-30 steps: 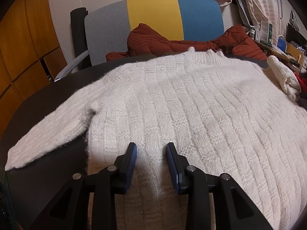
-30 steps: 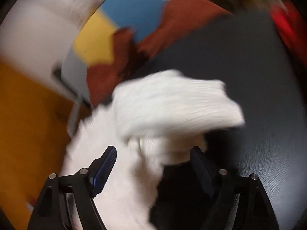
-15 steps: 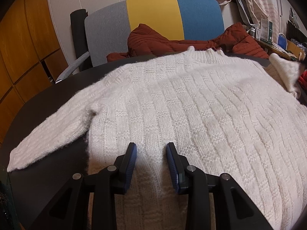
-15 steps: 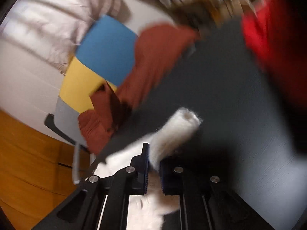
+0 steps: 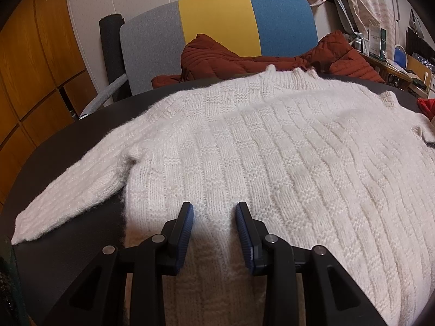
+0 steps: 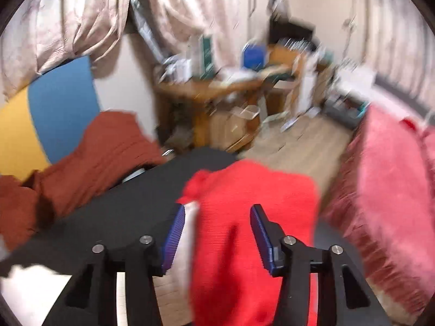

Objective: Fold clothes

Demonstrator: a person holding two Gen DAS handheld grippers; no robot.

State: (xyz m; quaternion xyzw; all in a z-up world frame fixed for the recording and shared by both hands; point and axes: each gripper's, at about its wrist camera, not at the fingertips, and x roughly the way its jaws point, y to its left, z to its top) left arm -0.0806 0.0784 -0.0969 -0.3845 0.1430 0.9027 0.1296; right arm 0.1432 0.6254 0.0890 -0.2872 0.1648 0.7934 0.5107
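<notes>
Left wrist view. A white knitted sweater (image 5: 272,168) is seen spread flat, front or back up, over a dark round table (image 5: 68,247). Its neckline lies at the far table edge; one sleeve (image 5: 73,190) is stretched out toward the near left, resting on the tabletop. The right side of the garment runs out of view past the picture edge. The left gripper (image 5: 214,217) is held low over the lower part of the sweater, fingers spread apart with knit visible between the blue pads (image 5: 187,225); nothing is pinched. Whether the tips touch the wool cannot be told. Beyond the table a chair (image 5: 217,24) with grey, yellow and blue back panels is noted, with a rust-brown quilted jacket (image 5: 233,59) heaped on its seat. Wooden cabinet doors (image 5: 32,68) are seen at left.

Right wrist view. The picture is heavily motion-blurred. The right gripper (image 6: 217,217) is seen with fingers spread wide, empty. Between and beyond them a red cloth (image 6: 250,212) lies on the table's far edge. A small patch of white is seen just beside the left pad, and more white at the lower left corner; whether this is the sweater cannot be told for certain. A pink cushion-like mass (image 6: 386,190) is noted at right, curtains (image 6: 81,13) and a cluttered wooden desk (image 6: 231,87) in the background.
</notes>
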